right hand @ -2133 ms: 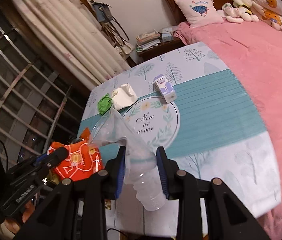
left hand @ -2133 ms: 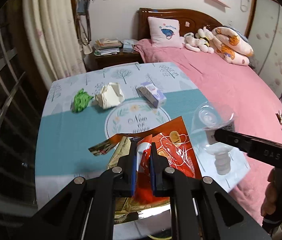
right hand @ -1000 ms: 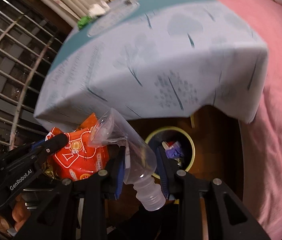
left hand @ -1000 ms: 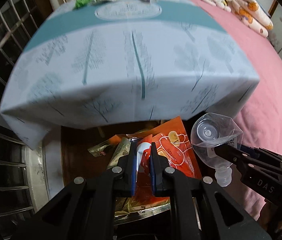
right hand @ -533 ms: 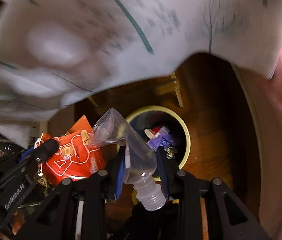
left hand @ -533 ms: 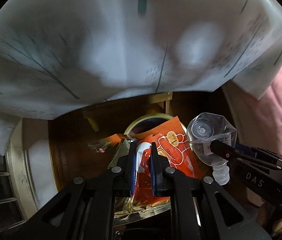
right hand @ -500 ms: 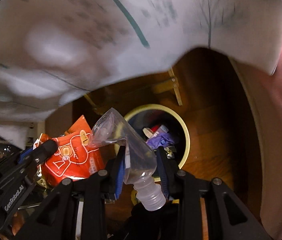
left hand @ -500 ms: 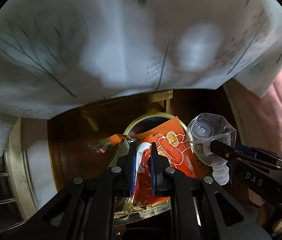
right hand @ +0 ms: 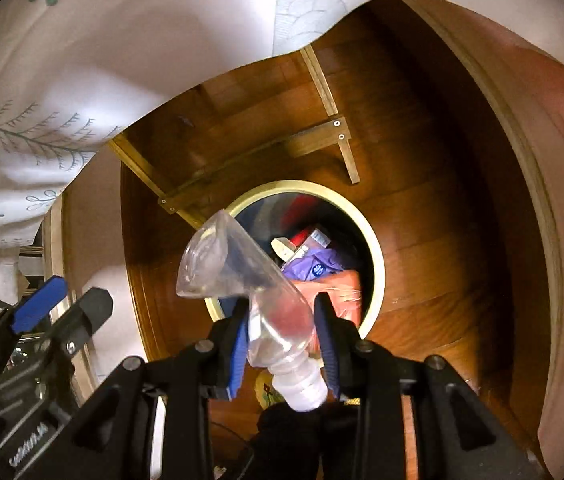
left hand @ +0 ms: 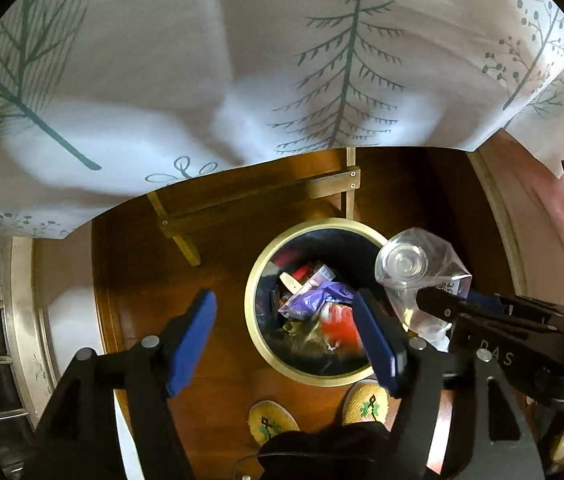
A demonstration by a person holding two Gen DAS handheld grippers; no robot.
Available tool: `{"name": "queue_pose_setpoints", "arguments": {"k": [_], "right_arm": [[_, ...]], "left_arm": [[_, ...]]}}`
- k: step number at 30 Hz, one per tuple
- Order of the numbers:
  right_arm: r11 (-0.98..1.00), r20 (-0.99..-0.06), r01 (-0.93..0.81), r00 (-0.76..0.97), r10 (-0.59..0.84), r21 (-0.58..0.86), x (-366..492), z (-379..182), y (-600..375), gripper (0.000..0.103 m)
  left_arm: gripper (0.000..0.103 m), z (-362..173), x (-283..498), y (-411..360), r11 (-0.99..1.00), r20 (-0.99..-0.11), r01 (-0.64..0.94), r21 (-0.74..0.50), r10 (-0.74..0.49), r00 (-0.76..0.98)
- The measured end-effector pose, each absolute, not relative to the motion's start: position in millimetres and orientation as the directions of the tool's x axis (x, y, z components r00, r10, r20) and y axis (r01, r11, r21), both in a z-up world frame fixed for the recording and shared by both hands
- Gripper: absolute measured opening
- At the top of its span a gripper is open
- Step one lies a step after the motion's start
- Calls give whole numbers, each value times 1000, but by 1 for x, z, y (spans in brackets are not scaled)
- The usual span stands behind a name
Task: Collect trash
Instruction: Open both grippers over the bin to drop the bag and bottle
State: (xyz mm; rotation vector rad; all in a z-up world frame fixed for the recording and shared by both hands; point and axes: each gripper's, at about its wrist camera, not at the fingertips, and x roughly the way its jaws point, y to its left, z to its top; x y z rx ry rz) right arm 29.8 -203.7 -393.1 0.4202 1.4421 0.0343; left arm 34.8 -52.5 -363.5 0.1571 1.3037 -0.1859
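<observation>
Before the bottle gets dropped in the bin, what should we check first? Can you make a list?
1. Right claw grips the bottle: ok.
2. Bottle is over the bin: ok, it hangs over the near rim.
3. Left claw is empty, jaws opening: ok.
4. Bin has room: cannot tell, trash is piled inside.
5. Slippers are clear of the bin: ok, just beside it.

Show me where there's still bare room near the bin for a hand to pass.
Bare wood floor lies between the bin and the pale baseboard, and again between bin and pink bedcover. It is crowded above the bin: table brace, hanging tablecloth; below, slippers.
</observation>
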Motion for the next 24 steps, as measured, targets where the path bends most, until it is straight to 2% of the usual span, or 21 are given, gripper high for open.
{"name": "queue_pose_setpoints", "arguments": {"k": [5, 8, 24], "right_arm": [[933, -953, 213, 147, 263, 290, 28, -390, -201, 36], [935, -954, 203, 142, 266, 291, 27, -390, -201, 43], [943, -952, 172, 161, 260, 286, 21, -395, -198, 43]], "left_arm": [[72, -370, 37, -47, 977, -970, 212, 17, -35, 240], [80, -372, 37, -45, 979, -969, 203, 22, -29, 245], [83, -373, 34, -30, 991, -961, 132, 32, -5, 276]]}}
